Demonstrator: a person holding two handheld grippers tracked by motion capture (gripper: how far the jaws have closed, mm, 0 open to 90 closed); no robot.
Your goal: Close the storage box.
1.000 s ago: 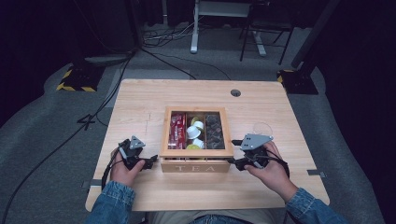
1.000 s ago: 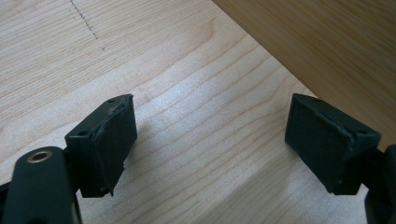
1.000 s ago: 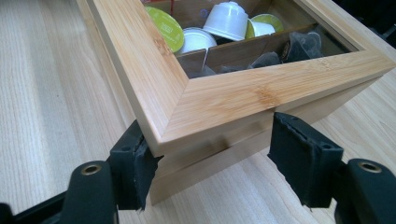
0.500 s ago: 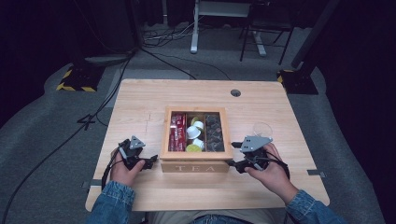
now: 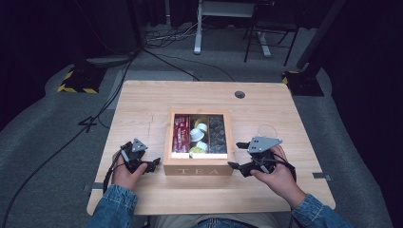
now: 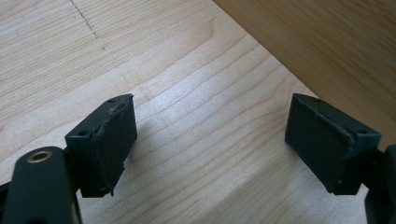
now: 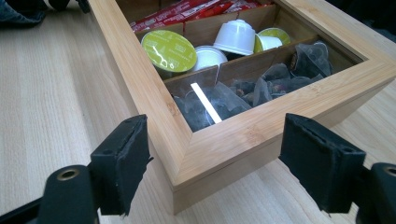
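Both claws (image 6: 210,140) (image 7: 212,163) agape, empty, flanking the tea box (image 5: 198,168).

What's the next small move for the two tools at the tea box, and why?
Probably bring the right tool forward so its open jaws straddle the near right corner of the tea box; that corner already sits between them. The left tool is also open beside the box's left wall, over bare table, so it could close in likewise.

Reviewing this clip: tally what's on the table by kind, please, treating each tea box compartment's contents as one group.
Wooden tea box with glass lid: 1
Red packet group, its left compartment: 1
White and green capsule group, middle compartment: 1
Dark tea bag group, right compartment: 1
Black two-jaw grippers, left gripper, right gripper: 2
Total: 6
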